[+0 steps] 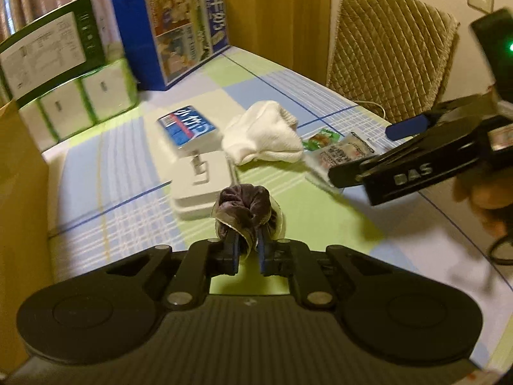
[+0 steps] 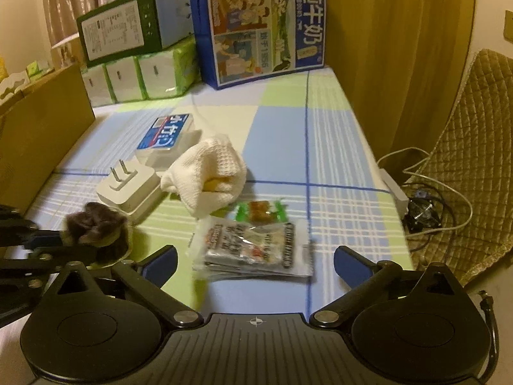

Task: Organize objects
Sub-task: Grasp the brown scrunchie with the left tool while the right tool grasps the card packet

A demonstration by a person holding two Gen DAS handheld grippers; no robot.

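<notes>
My left gripper (image 1: 247,243) is shut on a dark purple velvet scrunchie (image 1: 245,208), held just above the checked tablecloth; the same scrunchie (image 2: 94,224) shows at the left of the right wrist view. My right gripper (image 2: 255,261) stands open, its blue-padded fingertips (image 2: 160,261) on either side of a silver snack packet (image 2: 256,247). Beyond the packet lie a small green-edged snack (image 2: 261,209), a white sock (image 2: 208,166), a white plug adapter (image 2: 128,189) and a blue-labelled white box (image 2: 166,136). From the left wrist view the right gripper (image 1: 378,150) comes in from the right.
At the back stand a blue milk carton box (image 2: 266,29), a green-edged box (image 2: 125,29) on wrapped tissue packs (image 2: 141,77), and a cardboard box wall (image 2: 38,128) at left. A padded chair (image 1: 391,54) and cables (image 2: 426,208) are off the table's right edge.
</notes>
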